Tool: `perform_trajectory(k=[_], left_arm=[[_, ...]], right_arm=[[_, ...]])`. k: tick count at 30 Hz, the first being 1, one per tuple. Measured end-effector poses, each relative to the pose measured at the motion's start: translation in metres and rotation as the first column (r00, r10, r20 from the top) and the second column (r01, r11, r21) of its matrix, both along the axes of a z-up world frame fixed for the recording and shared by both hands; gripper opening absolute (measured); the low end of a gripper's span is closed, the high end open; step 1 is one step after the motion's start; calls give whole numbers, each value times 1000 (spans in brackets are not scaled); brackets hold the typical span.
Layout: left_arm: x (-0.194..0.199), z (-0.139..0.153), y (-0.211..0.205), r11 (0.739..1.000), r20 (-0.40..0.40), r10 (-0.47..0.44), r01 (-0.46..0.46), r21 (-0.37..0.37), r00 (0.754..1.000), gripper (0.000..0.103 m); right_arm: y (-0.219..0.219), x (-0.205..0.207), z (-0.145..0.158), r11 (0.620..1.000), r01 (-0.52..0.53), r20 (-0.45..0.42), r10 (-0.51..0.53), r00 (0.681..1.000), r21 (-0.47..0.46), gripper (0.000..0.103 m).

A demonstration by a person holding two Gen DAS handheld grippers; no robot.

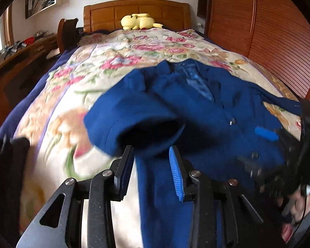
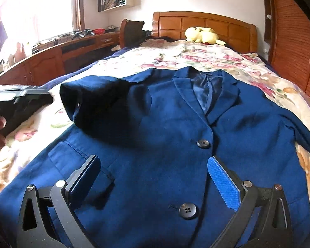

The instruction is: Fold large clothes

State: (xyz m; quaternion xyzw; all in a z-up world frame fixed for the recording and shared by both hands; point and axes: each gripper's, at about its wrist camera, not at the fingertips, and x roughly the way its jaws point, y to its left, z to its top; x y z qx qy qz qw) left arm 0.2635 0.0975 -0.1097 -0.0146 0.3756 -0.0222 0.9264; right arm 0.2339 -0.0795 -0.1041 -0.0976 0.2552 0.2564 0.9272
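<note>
A dark blue blazer (image 2: 165, 128) lies face up on the floral bedspread (image 2: 206, 55), collar toward the headboard, two black buttons down its front. Its left sleeve (image 2: 93, 103) is folded in over the chest; the cuff (image 1: 134, 122) shows in the left wrist view. My left gripper (image 1: 152, 155) is open just behind the cuff, fabric between its fingers but not pinched. My right gripper (image 2: 155, 165) is wide open above the blazer's lower front, holding nothing. The right gripper also shows at the right edge of the left wrist view (image 1: 279, 144).
A yellow plush toy (image 2: 202, 35) lies at the wooden headboard (image 2: 196, 23). A wooden desk (image 2: 51, 55) with clutter and a chair (image 2: 132, 31) stand left of the bed. A slatted wooden wardrobe (image 2: 295, 51) runs along the right.
</note>
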Motion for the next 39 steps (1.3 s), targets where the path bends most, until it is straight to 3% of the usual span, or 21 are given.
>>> perform_trajectory(k=[5, 7, 11, 17, 25, 31, 39], left_arm=[[-32, -21, 19, 999, 33, 43, -43, -9, 999, 36], [-39, -25, 28, 997, 51, 63, -60, -48, 997, 36], [-46, -18, 38, 992, 100, 100, -91, -88, 990, 36], [-58, -14, 34, 995, 159, 91, -84, -53, 983, 36], [-65, -16, 35, 997, 167, 64, -57, -48, 984, 36], [-73, -14, 45, 995, 178, 76, -63, -75, 981, 36], [-85, -9, 61, 992, 205, 120, -108, -65, 971, 36]], right_arm=[[9, 0, -6, 999, 7, 1, -7, 1000, -36, 103], [9, -2, -5, 999, 10, 12, -9, 1000, -38, 103], [7, -4, -6, 999, 20, 23, -19, 1000, -35, 103], [3, -1, -7, 999, 36, 18, -36, 999, -27, 103], [8, 5, -6, 997, 40, -17, -41, 999, -60, 103], [27, 9, 23, 997, -6, -36, 3, 999, -83, 102], [92, 18, 68, 984, -114, -15, 113, 993, -137, 91]])
